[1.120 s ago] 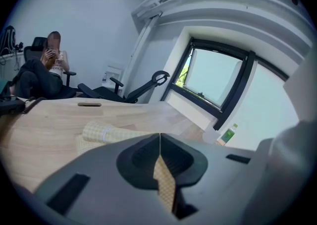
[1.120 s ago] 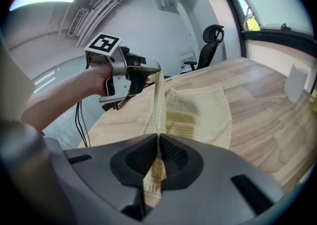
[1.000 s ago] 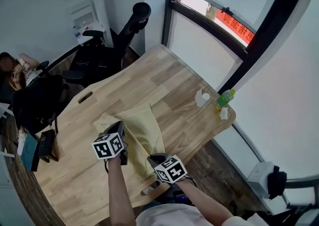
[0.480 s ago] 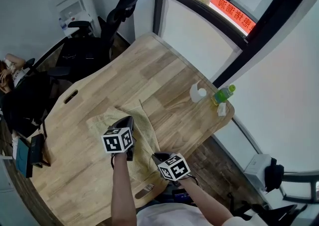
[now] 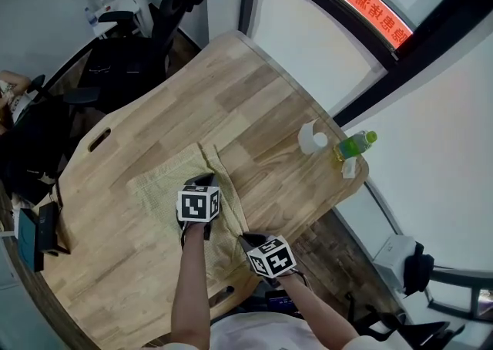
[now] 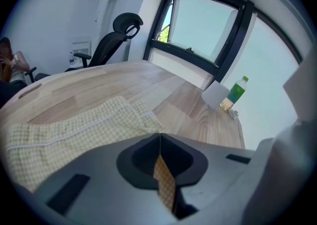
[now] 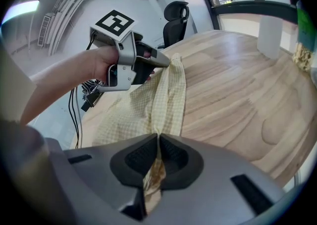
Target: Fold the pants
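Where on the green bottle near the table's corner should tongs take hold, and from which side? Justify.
Probably round its middle, tongs level, coming from the middle of the table. The bottle stands upright, so its sides are free; the white container crowds one side and the table edge lies just beyond.

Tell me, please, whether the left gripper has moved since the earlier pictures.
Yes. In the head view the left gripper has shifted right, away from the slot in the table and towards the bottle, shut on the pants.
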